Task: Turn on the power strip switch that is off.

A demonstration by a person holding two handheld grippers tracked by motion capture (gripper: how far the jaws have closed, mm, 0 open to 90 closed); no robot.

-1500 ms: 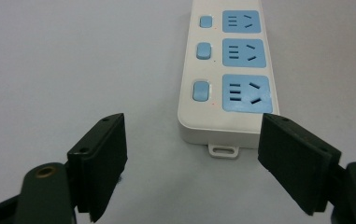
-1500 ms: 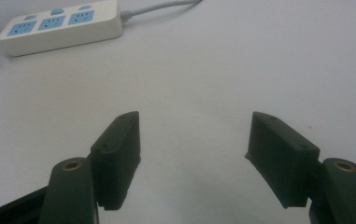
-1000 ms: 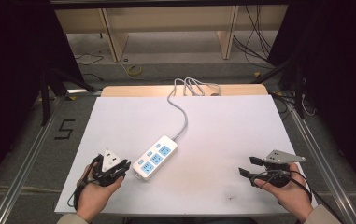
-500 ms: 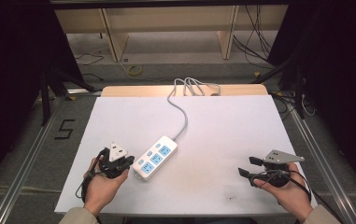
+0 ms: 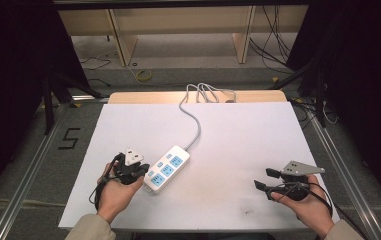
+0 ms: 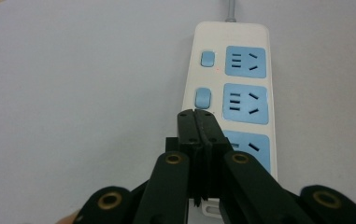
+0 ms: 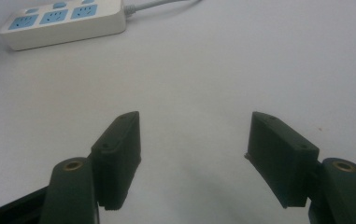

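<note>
Table (image 5: 238,145) under a white cover held a white power strip (image 5: 168,167), which lay at an angle left of the middle, with its grey cable (image 5: 196,127) running away to the far edge. The strip carried three blue sockets (image 6: 245,97) in a row, each with a small blue switch (image 6: 203,97) beside it.

The left gripper (image 5: 140,171) sat in the person's left hand (image 5: 114,192) just beside the near end of the strip. Its jaws were pressed flat together with nothing between them, and in the left gripper view the joined tips (image 6: 197,125) hung over the strip near the nearest switch; whether they touched it could not be told.

The right gripper (image 5: 265,179) rested in the right hand (image 5: 305,205) near the right front corner of the table, well apart from the strip. Its jaws stood wide apart and empty, pointing across the bare white cover (image 7: 213,84) toward the strip (image 7: 59,21), which showed at the top left of the right gripper view.
</note>
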